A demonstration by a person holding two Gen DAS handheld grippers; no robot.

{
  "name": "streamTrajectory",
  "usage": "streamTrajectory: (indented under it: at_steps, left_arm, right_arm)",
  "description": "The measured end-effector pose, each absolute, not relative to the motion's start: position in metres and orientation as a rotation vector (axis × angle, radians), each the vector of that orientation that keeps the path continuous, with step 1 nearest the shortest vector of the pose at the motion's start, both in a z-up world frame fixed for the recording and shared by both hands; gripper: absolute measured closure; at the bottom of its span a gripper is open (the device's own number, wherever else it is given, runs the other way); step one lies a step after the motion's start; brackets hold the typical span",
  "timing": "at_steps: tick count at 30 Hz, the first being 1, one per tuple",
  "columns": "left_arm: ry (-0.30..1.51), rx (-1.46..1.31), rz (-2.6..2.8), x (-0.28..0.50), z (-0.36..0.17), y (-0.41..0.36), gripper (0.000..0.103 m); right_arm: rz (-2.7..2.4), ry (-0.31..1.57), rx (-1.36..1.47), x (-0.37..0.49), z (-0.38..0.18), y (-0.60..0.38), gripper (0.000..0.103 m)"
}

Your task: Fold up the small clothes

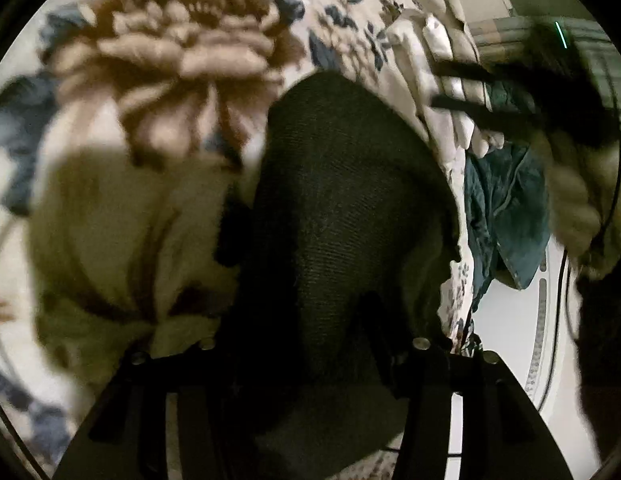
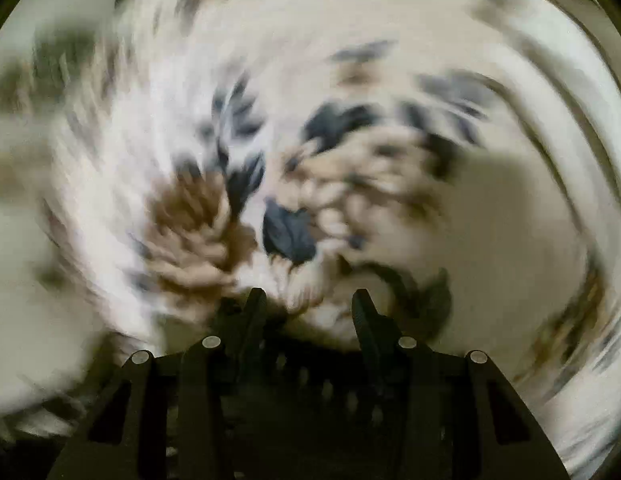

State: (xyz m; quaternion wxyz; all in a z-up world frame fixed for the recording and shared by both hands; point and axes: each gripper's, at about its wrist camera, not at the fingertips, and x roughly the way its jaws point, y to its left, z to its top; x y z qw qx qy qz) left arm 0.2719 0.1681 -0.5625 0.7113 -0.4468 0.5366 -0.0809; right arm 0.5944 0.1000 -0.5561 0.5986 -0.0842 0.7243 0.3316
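Note:
A dark knitted garment (image 1: 342, 208) lies on the floral bedspread (image 1: 182, 52), bunched up in the middle of the left wrist view. My left gripper (image 1: 302, 276) sits around its near end. The cloth fills the gap between the fingers and hides the pads, so its grip cannot be read. My right gripper (image 1: 436, 84) hovers at the upper right over a stack of folded pale clothes (image 1: 434, 32). In its own blurred view my right gripper (image 2: 308, 300) is open above the bedspread (image 2: 294, 168) with nothing between its fingers.
A teal garment (image 1: 506, 208) hangs over the bed's right edge, with pale floor (image 1: 510, 344) and a thin cable below it. A person's cream knitted sleeve (image 1: 570, 208) reaches in at the right, behind the right gripper.

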Motion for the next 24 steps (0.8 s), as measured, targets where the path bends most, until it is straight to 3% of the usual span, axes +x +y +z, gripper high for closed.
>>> streamTrajectory:
  at_steps: [1, 3, 7, 13, 14, 15, 18, 23, 24]
  left_arm:
    - [1.184, -0.989, -0.174, 0.270, -0.556, 0.172, 0.039]
    - [1.154, -0.998, -0.161, 0.268, -0.543, 0.181, 0.037]
    - [1.118, -0.992, -0.142, 0.285, -0.525, 0.192, 0.037]
    - [1.196, -0.724, -0.077, 0.356, -0.534, 0.175, 0.037]
    - [1.211, -0.690, -0.061, 0.365, -0.537, 0.172, 0.037]
    - [1.224, -0.671, -0.051, 0.373, -0.541, 0.172, 0.037]
    - [1.234, -0.658, -0.009, 0.390, -0.546, 0.179, 0.037]
    - [1.222, -0.705, 0.041, 0.384, -0.538, 0.189, 0.037]
    - [1.216, -0.716, 0.038, 0.375, -0.533, 0.189, 0.037]
  right_arm:
    - [0.760, 1.667, -0.083, 0.604, -0.541, 0.064, 0.048]
    - [0.653, 1.617, -0.029, 0.609, -0.520, -0.004, 0.035]
    - [0.486, 1.624, -0.007, 0.595, -0.521, -0.103, 0.034]
    - [0.477, 1.730, 0.019, 0.536, -0.602, -0.148, 0.035]
    - [0.488, 1.731, 0.021, 0.532, -0.611, -0.146, 0.041]
    - [0.494, 1.703, 0.027, 0.529, -0.618, -0.142, 0.071]
    - [0.417, 1.602, 0.182, 0.543, -0.629, -0.147, 0.093]
    - [0.382, 1.562, 0.330, 0.555, -0.634, -0.161, 0.092]
    - [0.388, 1.572, 0.343, 0.551, -0.629, -0.170, 0.081]
